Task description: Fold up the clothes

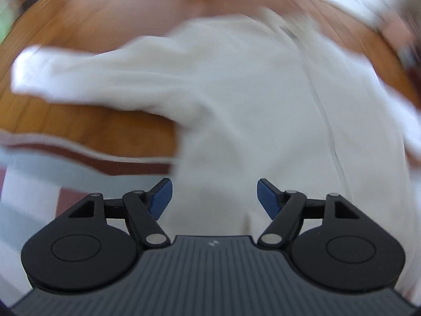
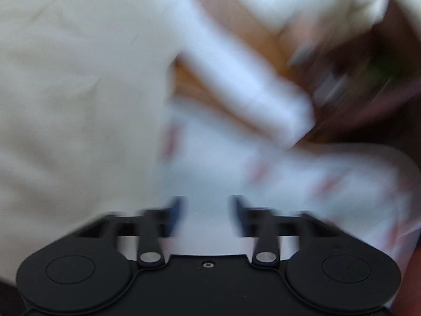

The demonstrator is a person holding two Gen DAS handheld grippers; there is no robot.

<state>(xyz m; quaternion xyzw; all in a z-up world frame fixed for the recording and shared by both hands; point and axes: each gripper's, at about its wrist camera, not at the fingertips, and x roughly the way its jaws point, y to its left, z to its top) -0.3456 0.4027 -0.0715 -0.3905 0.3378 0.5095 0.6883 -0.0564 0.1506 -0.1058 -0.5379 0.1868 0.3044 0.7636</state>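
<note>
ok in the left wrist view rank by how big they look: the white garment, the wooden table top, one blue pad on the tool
1. white garment, fills most of the view
2. wooden table top, only the bare part shows
3. blue pad, smallest, though nearest the camera

Left gripper [image 1: 214, 197]: sharp in left wrist view, 2 black linkage arms splayed outward, blue pads [image 1: 161, 198] angled, jaws standing wide apart w/ a clear gap between them; nothing pinched, pads press on nothing. Pose: pointing steeply downward. Right gripper [image 2: 209, 210]: heavily motion-blurred in right wrist view; 2 fingers [image 2: 176, 212] apart, jaws parted w/ a narrower-looking gap, no grip visible between them. Pointing down at a shallower tilt.
</note>
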